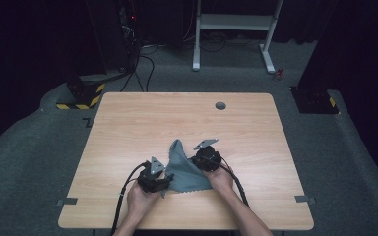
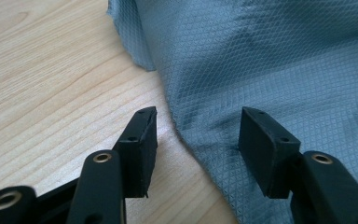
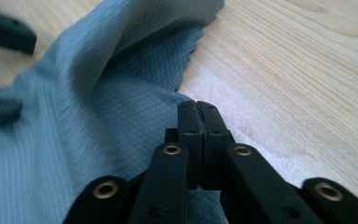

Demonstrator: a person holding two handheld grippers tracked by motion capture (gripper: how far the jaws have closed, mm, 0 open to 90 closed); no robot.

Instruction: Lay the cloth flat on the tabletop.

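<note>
A grey-blue cloth [image 1: 182, 167] lies crumpled on the wooden table [image 1: 177, 118] near its front edge, with one fold standing up. My left gripper [image 1: 166, 183] is at the cloth's left side. In the left gripper view the gripper [image 2: 198, 112] is open, and the cloth's [image 2: 261, 60] edge lies between its jaws without the pads touching it. My right gripper [image 1: 197, 164] is at the cloth's right side. In the right gripper view the gripper [image 3: 198, 105] has its jaws pressed together at the edge of the cloth [image 3: 74, 140], which seems pinched at the tips.
A round cable hole [image 1: 220, 105] sits in the far part of the tabletop. Beyond the table stand a white desk frame [image 1: 234, 22] and a dark rack on a yellow-and-black base [image 1: 83, 96]. Cables trail from both grippers over the front edge.
</note>
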